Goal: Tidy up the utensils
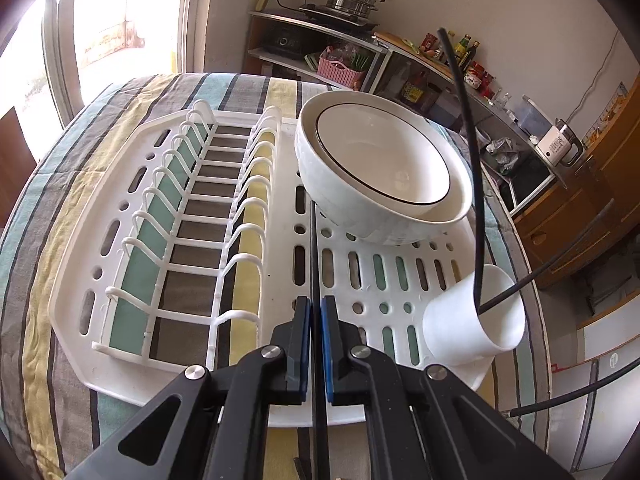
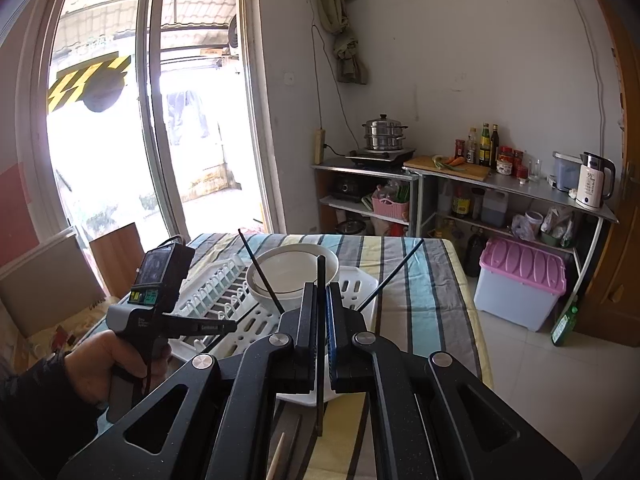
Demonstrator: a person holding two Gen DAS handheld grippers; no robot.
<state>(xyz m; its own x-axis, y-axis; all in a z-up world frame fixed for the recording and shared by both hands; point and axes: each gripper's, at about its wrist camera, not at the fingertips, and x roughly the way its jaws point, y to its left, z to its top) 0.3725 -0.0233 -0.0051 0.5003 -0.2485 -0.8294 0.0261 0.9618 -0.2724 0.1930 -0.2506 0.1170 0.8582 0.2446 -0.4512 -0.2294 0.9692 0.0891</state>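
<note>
**Utensil sorting: both grippers clamped on black chopsticks**

- Left gripper [image 1: 316, 316]: lower centre, jaws pinched on black chopstick [image 1: 314, 248] over white drying rack [image 1: 120, 184].
- Right gripper [image 2: 321, 300]: lower centre, jaws pinched on second chopstick [image 2: 321, 276].
- White cup [image 1: 460, 332]: lower right of rack, holding two chopsticks [image 1: 464, 120].
- Stacked bowls [image 1: 380, 168]: rack's upper right.

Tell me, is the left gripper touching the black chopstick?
Touching. In the left wrist view the left gripper has its blue pads pressed on the chopstick.

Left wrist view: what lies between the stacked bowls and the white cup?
Only bare slotted floor of the drying rack, seen in the left wrist view.
</note>
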